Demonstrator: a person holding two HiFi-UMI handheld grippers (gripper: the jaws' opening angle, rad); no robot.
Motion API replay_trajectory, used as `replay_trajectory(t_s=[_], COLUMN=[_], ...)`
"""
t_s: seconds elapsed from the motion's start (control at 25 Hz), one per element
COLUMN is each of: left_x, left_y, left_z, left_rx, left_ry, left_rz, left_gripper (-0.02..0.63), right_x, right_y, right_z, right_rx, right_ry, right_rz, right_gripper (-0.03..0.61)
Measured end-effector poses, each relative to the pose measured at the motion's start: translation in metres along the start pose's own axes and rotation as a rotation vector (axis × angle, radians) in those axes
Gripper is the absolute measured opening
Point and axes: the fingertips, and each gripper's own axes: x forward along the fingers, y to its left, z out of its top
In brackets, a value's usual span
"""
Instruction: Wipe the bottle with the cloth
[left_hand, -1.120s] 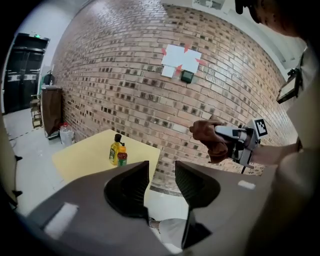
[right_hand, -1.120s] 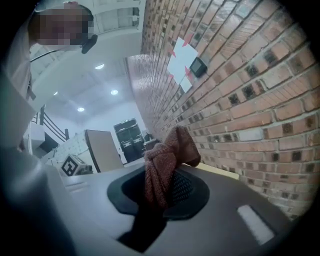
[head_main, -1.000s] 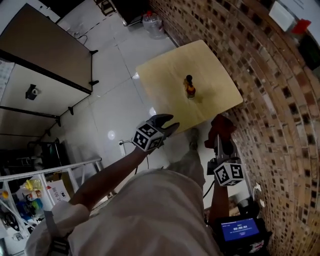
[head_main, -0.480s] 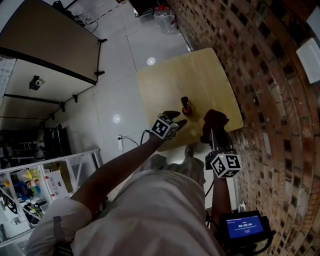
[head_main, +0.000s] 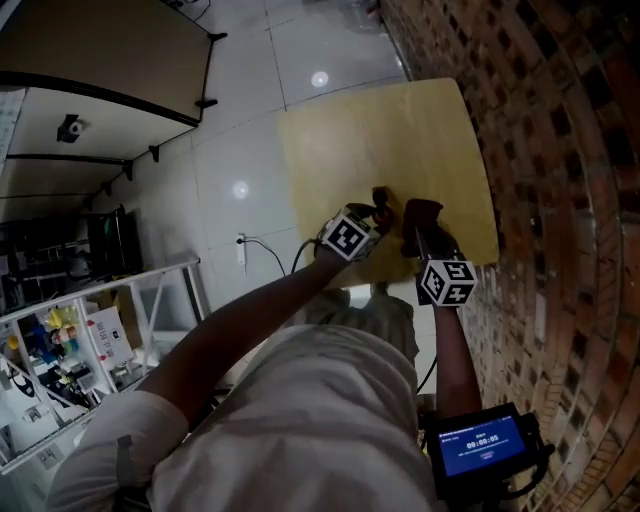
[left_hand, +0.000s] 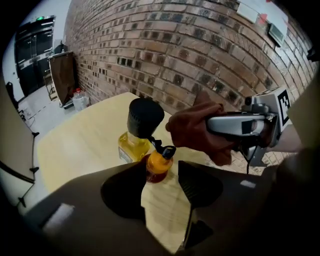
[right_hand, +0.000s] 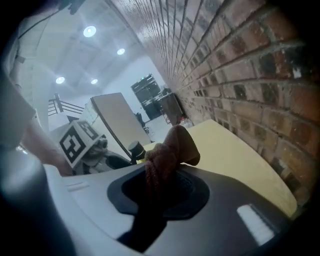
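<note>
On the wooden table (head_main: 400, 120) stand a yellow bottle (left_hand: 131, 146) with a big black cap and, in front of it, a small orange bottle (left_hand: 158, 166) with a black spout. My left gripper (left_hand: 162, 175) is open and its jaws have just been opening. The orange bottle sits at their tips, untouched. In the head view the left gripper (head_main: 374, 216) hides most of the bottles. My right gripper (right_hand: 165, 180) is shut on a brown cloth (right_hand: 170, 150). The cloth (left_hand: 200, 132) hangs just right of the black cap.
A brick wall (head_main: 560, 150) runs along the table's right side. White tiled floor (head_main: 240, 150) lies to the left, with a brown partition (head_main: 100, 50) and a shelf of items (head_main: 50, 370). A water jug (left_hand: 80, 98) stands on the floor beyond the table.
Both grippers have moved forward and down over the table. The left one now reaches the bottles, and the right one has brought the cloth next to them.
</note>
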Motion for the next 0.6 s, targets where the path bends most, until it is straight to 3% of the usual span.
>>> replay_trajectory(t_s=[0.12, 0.32, 0.48, 0.6], left_x=[0.001, 0.005, 0.006, 0.006], left_y=[0.001, 0.0, -0.002, -0.001], left_z=[-0.004, 0.0, -0.003, -0.003], left_rx=[0.003, 0.0, 0.023, 0.031], left_ry=[0.023, 0.006, 0.014, 0.015], left_rz=[-0.006, -0.065, -0.082, -0.083], left_gripper=[0.186, 0.18, 0.178, 0.179], right_x=[0.022, 0.052, 0.072, 0.084], right_y=[0.01, 0.024, 0.013, -0.003], right_z=[-0.004, -0.011, -0.041, -0.05], right_rx=[0.034, 0.052, 0.11, 0.185], right_ry=[0.027, 0.066, 0.124, 0.109], right_rz=[0.059, 0.137, 0.103, 0.074], right_gripper=[0.064, 0.064, 0.064, 0.064])
